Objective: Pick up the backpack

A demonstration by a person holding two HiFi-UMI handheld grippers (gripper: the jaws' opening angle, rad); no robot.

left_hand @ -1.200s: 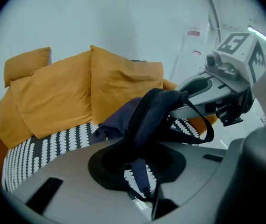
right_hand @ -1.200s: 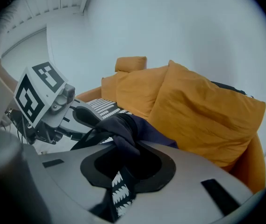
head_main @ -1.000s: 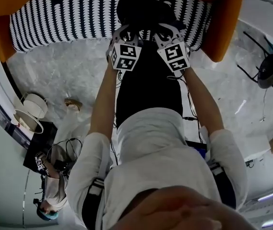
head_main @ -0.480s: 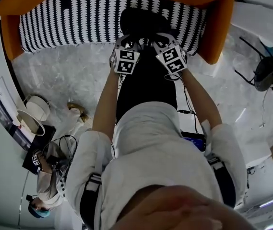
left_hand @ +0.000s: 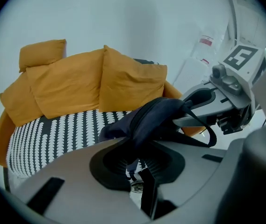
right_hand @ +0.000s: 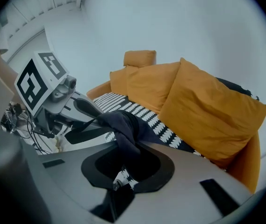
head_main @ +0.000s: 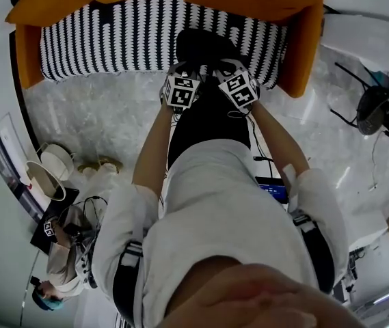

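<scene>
The dark backpack hangs at the front edge of the orange sofa's black-and-white patterned seat. Both grippers hold it from the near side. My left gripper has the dark fabric bunched between its jaws, which are closing on it. My right gripper is shut on a fold of the same fabric. In the left gripper view the right gripper grips beside a loose black strap. The left gripper appears in the right gripper view. The bag's lower part is hidden.
Orange cushions lean against the sofa back. A person crouches at the lower left beside white round objects. A black chair stands at the right. A lit screen and cables lie on the marble floor.
Both grippers have risen with the backpack and sit closer together in the head view. More of the sofa's back shows now. The person at the lower left has shifted.
</scene>
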